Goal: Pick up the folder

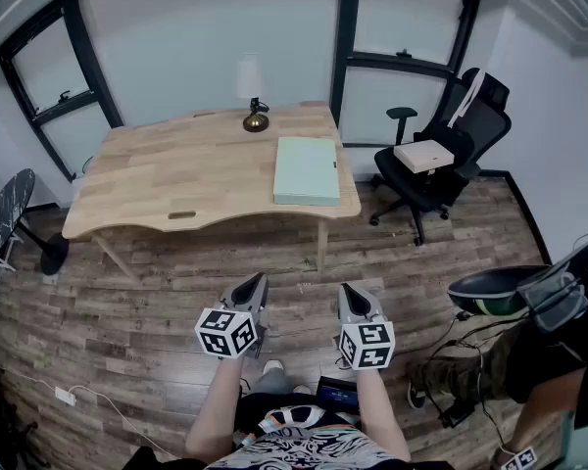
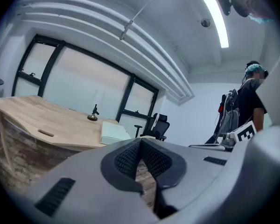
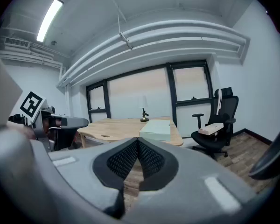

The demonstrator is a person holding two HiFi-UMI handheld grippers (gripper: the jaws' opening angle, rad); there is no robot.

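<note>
A pale green folder (image 1: 307,170) lies flat on the right part of a wooden desk (image 1: 176,174), far ahead of me. It also shows as a light slab (image 2: 113,133) in the left gripper view and as the folder (image 3: 156,129) in the right gripper view. My left gripper (image 1: 256,284) and right gripper (image 1: 350,293) hang side by side over the wooden floor, well short of the desk. Both are shut with nothing between their jaws.
A small brass lamp (image 1: 255,117) stands at the desk's back edge. A black office chair (image 1: 441,164) with a flat box (image 1: 423,155) on its seat sits right of the desk. Another person (image 1: 539,351) stands at the right. A fan (image 1: 8,213) stands at the left.
</note>
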